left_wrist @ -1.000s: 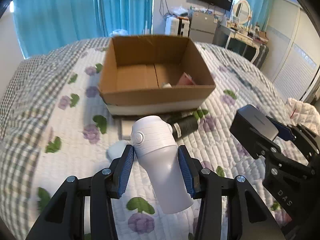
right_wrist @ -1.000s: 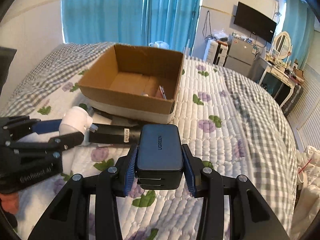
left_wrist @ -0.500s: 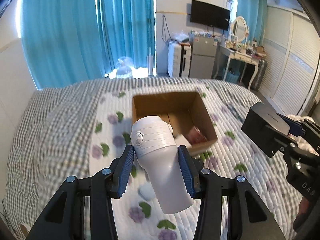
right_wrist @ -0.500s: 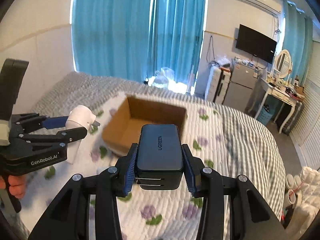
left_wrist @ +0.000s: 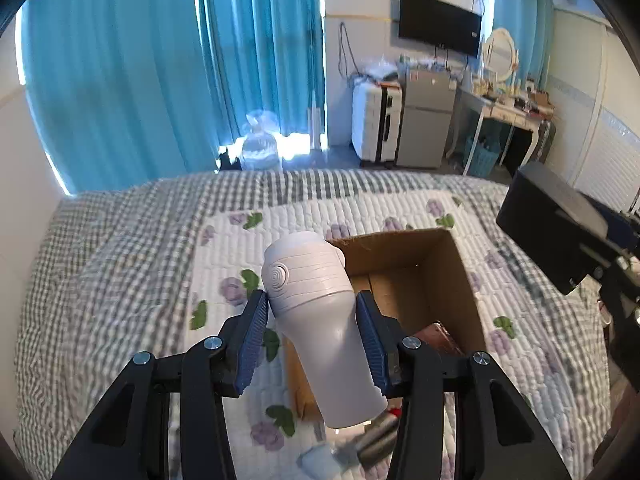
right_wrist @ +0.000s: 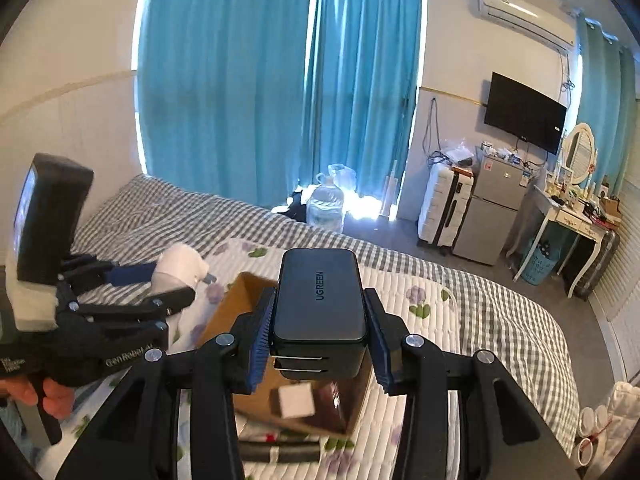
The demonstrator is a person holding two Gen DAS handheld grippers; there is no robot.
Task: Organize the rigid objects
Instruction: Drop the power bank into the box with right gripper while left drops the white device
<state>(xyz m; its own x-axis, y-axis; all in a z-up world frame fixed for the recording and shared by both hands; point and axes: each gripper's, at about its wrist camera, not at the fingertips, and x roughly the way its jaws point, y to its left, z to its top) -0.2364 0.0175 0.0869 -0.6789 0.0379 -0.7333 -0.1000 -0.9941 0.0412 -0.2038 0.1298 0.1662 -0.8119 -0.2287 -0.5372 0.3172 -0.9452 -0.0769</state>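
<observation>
Two grippers: both are raised above the bed, each clamped on one object, higher than a second ago, when they hung low near the quilt.
Left gripper (left_wrist: 312, 332): its blue pads (left_wrist: 253, 340) press both sides of a white bottle-shaped device (left_wrist: 316, 320); the same grip as before.
White device: held in the air over the near left corner of the cardboard box (left_wrist: 440, 280), its rounded head with a ringed button pointing away from the camera; in the right wrist view it shows at left (right_wrist: 176, 268), held in that gripper (right_wrist: 160, 286).
Right gripper (right_wrist: 320, 344): closed on a dark charger block (right_wrist: 320, 304) marked UGREEN, the grip unchanged.
Charger: in the air over the box (right_wrist: 224, 312), with two metal prongs on the face towards the camera; in the left wrist view it shows at far right (left_wrist: 556, 228).
Box: open, on the flowered quilt (left_wrist: 160, 280); it now lies lower in both views and looks smaller than a second ago. Inside are a small white cube (right_wrist: 296, 400) and a reddish-brown item (left_wrist: 436, 336).
Beside the box: a dark cylinder (right_wrist: 280, 452) lies on the quilt just in front of the near wall.
Room: blue curtains (right_wrist: 248, 80), a wall television (right_wrist: 524, 112) and a white suitcase (left_wrist: 376, 124) fill more of the view than earlier.
</observation>
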